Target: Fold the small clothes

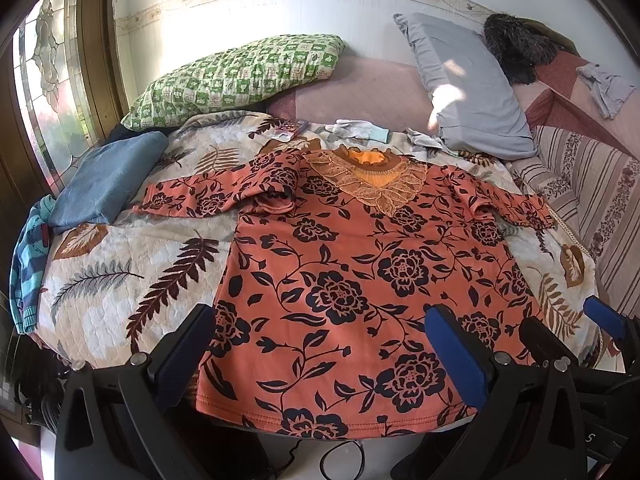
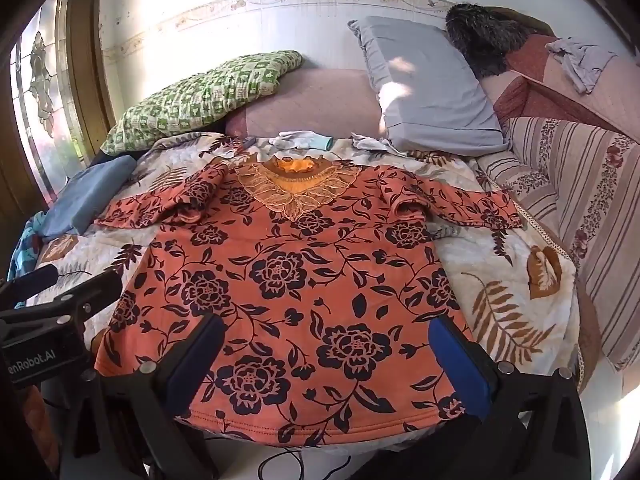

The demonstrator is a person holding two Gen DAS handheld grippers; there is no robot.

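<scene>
L gripper [image 1: 320, 344]: black frame w/ blue pads, jaws spread full wide, nothing held; hovers over hem end of the top, tilted down at it.
R gripper [image 2: 326, 354]: same build, jaws also full wide, empty; pads either side of hem area, not pressing cloth.
Gripper pair: side by side; R gripper's blue-tipped fingers [image 1: 604, 316] show at right edge of L view, L gripper's black body [image 2: 44, 332] at left edge of R view.
Top: orange long-sleeve top w/ dark floral print [image 1: 360, 280], spread flat, front up, straight ahead of both grippers; hem nearest, at bed edge; lace-trim neckline [image 1: 372, 176] at far end; both sleeves out to sides, bunched at shoulders.
Under top: quilted cream bedspread w/ brown & grey leaf print [image 1: 120, 264].
Below hem: dark cable [image 2: 288, 460] on pale floor, just under grippers.
Ahead-left: folded blue cloth [image 1: 104, 176] beside L sleeve; striped teal garment [image 1: 28, 264] at bed edge, further left.
Beyond neckline: pale glove [image 1: 360, 128], small red packet [image 1: 290, 128].
Far left: green-check pillow [image 1: 240, 76].
Far right: grey pillow [image 1: 468, 88], dark furry item [image 1: 516, 48] behind it, striped floral bedding [image 2: 580, 184] along right side.
Back: white wall w/ floral border strip; stained-glass window [image 1: 48, 60] far left.
</scene>
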